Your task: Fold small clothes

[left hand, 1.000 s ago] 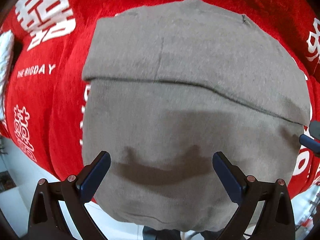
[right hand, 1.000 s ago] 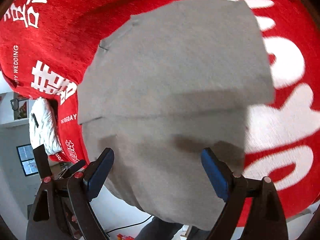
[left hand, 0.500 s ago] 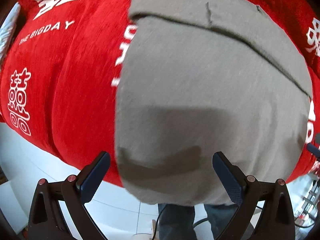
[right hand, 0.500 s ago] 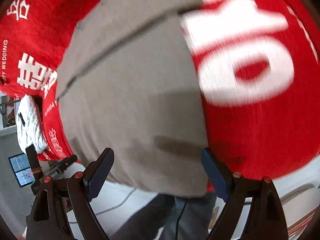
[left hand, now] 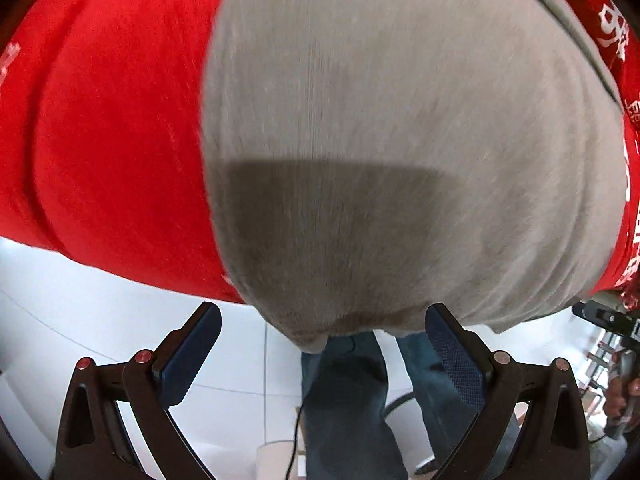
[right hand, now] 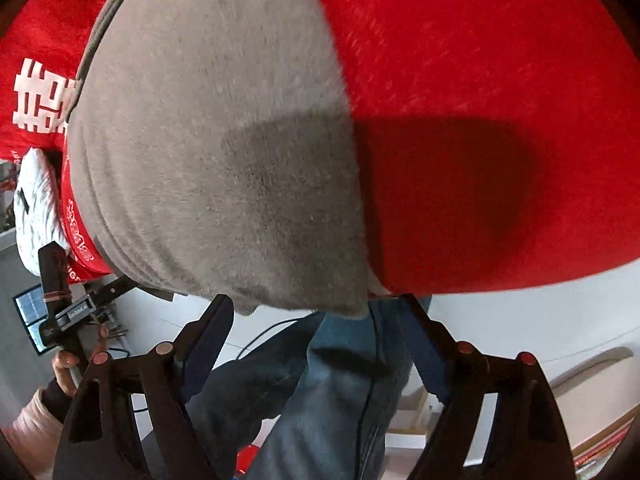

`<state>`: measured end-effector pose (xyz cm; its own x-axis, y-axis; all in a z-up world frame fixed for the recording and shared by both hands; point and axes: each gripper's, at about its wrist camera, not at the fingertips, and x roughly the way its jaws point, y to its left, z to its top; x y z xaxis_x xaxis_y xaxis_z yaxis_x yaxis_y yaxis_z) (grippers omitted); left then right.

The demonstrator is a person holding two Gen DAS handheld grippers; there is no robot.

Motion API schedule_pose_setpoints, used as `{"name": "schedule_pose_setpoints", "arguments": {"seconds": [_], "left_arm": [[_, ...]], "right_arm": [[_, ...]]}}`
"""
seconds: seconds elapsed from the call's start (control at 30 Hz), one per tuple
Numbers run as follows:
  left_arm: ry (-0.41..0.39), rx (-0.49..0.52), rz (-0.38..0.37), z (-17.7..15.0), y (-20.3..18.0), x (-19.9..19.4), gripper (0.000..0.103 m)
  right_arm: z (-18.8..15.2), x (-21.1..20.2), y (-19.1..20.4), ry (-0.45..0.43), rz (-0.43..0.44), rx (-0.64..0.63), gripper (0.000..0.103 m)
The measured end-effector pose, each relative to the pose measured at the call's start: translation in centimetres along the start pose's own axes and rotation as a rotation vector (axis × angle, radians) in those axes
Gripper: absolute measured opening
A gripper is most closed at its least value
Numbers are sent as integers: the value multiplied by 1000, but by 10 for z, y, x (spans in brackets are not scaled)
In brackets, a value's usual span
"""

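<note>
Both jaws wide, right closing, empty.

Red cloth [left hand: 112, 128], jeans [right hand: 340, 392], perhaps white bundle [right hand: 34, 208]

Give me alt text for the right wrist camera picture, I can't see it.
A grey garment lies flat on a red cloth with white print, its near edge hanging over the table's front. The right tongs, empty and closing, sit just below that edge, above a person's jeans.
</note>
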<state>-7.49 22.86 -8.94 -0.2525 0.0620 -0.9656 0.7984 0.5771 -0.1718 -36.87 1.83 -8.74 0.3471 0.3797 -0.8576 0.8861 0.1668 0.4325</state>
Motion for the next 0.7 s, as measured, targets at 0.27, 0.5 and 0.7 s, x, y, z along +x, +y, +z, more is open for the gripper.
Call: {"name": "schedule_pose_setpoints", "arguments": {"seconds": [0.27,0.5,0.7], "left_arm": [[-5,15,-65,-15,-8,16,91],[28,37,-238,-21,-13,-1,13],[-38,97,-355,-19,-19,-58,13]], "right_arm": [[-4,20,-6,39,66,49,15],[-19,-20,13,-28,193,45,9],[-4,-65,43,-134,354,41,5]]}}
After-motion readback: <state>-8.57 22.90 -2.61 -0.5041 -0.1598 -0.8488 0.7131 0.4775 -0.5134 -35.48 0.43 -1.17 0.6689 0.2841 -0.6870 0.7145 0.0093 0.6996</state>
